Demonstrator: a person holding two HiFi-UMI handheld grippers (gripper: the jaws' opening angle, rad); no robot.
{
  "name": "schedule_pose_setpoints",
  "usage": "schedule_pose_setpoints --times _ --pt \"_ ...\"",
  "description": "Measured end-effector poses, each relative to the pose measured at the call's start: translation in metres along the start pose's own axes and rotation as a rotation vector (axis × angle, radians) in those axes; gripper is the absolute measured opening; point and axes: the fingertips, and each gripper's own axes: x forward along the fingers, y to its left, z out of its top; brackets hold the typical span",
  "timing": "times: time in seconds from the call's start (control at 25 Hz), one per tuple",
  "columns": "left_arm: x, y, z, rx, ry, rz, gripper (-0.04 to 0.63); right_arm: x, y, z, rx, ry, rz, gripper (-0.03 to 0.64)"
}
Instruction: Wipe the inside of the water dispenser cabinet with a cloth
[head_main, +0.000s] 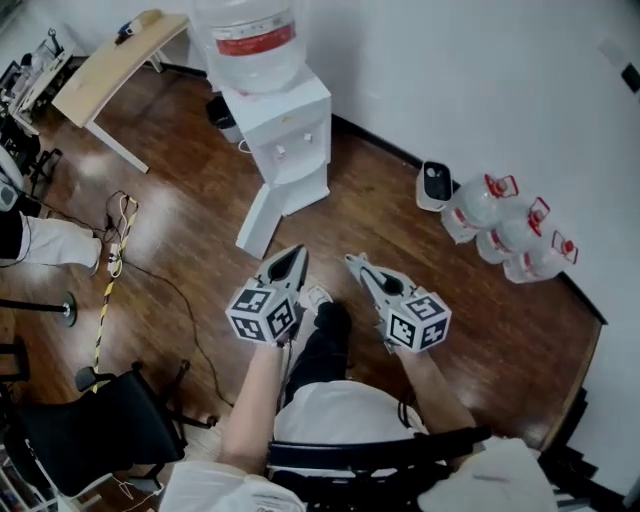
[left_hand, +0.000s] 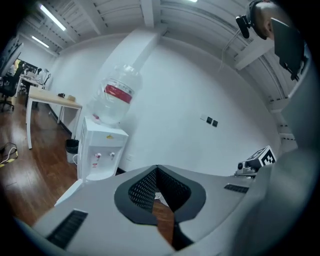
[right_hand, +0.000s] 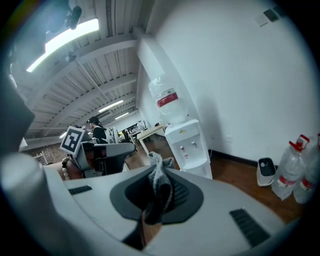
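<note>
Nearest to us are our two hand-held grippers, held over our lap and pointing forward across the wooden floor (head_main: 190, 200). Our left hand-held gripper (head_main: 297, 252) has its jaws brought together at the tips with nothing between them; only floor shows through the slit behind the pads. Our right hand-held gripper (head_main: 353, 261) is clamped on a grey cloth (right_hand: 159, 181), which bunches up out of the jaws and stands above the pads.

Ahead of us, well apart from both grippers, the white water dispenser (head_main: 285, 130) stands against the wall with a big clear bottle (head_main: 250, 40) upended on top. Its lower cabinet door (head_main: 258, 222) is swung open toward us. From where we sit we cannot see into the cabinet.

To our right, several clear water bottles (head_main: 505, 230) with red caps lie clustered at the foot of the wall. To our left, a pale bench (head_main: 115, 55) stands beyond the dispenser, and a black chair (head_main: 90, 425) sits just beside us.
</note>
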Motion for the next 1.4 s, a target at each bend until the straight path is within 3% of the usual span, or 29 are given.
schedule_pose_setpoints --times 0.24,0.48,0.84,1.12,1.4 --pt "0.087 0.095 0.056 -0.087 0.055 0.075 -0.012 0.122 -0.044 0.093 -0.002 0.060 0.042 0.032" --pt "0.122 0.150 0.059 -0.117 0.078 0.160 -0.012 0.199 -0.066 0.111 -0.017 0.134 0.119 0.034" --pt "0.173 0.226 -0.019 -0.181 0.015 0.340 -0.012 0.293 -0.115 0.067 -0.221 0.216 0.294 0.033" --pt "0.220 0.282 -0.087 -0.145 -0.036 0.423 -0.012 0.349 -0.171 0.020 -0.267 0.144 0.347 0.032" --pt "0.269 0.343 -0.161 -0.051 -0.047 0.434 -0.012 0.411 -0.224 -0.055 -0.273 0.035 0.347 0.034"
